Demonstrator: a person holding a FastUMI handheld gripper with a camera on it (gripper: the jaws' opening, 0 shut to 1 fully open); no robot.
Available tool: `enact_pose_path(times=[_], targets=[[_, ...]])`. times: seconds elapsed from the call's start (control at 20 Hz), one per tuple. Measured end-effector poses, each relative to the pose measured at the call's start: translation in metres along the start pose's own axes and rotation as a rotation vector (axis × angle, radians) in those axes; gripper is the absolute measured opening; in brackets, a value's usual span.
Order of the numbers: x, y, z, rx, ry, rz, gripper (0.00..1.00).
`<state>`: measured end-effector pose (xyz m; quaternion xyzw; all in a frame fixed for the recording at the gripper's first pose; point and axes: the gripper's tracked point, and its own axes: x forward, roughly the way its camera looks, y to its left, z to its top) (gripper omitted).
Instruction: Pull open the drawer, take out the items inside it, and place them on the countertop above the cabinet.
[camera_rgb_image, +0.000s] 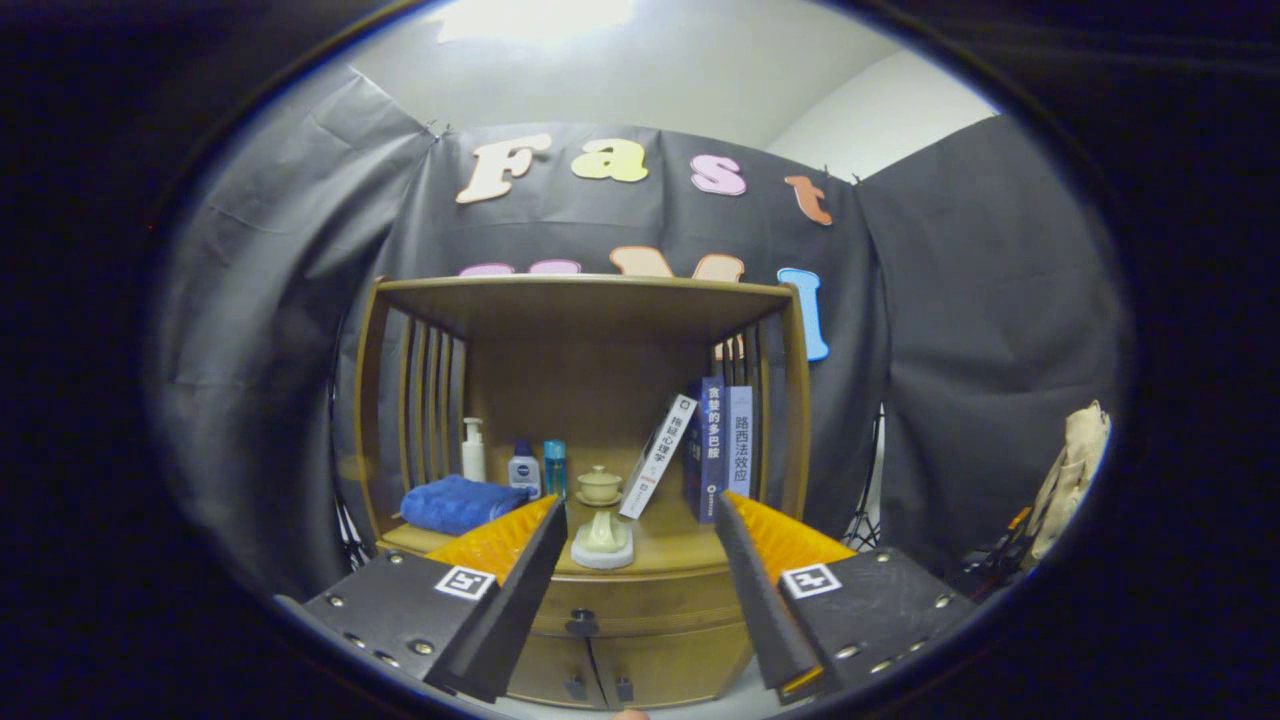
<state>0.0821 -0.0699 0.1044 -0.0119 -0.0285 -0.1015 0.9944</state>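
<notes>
A small wooden cabinet (590, 400) stands ahead against the booth wall. Its drawer (640, 600) sits shut under the countertop (680, 545), with a dark knob (582, 622) at its middle. My gripper (640, 510) is open and holds nothing. Its two fingers spread wide in front of the cabinet, with the knob below and between them, still some way ahead. The drawer's contents are hidden.
On the countertop lie a folded blue towel (455, 503), a pump bottle (473, 450), two small bottles (540, 468), a lidded cup (600, 485), a pale ceramic piece (603, 540) and several leaning books (700, 450). Two lower doors (600, 680) sit beneath the drawer. A beige bag (1075, 470) hangs at right.
</notes>
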Motion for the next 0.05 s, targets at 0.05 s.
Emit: enact_pose_path(times=[0.05], targets=[[-0.0018, -0.0059, -0.0013, 0.010, 0.001, -0.001, 0.97]])
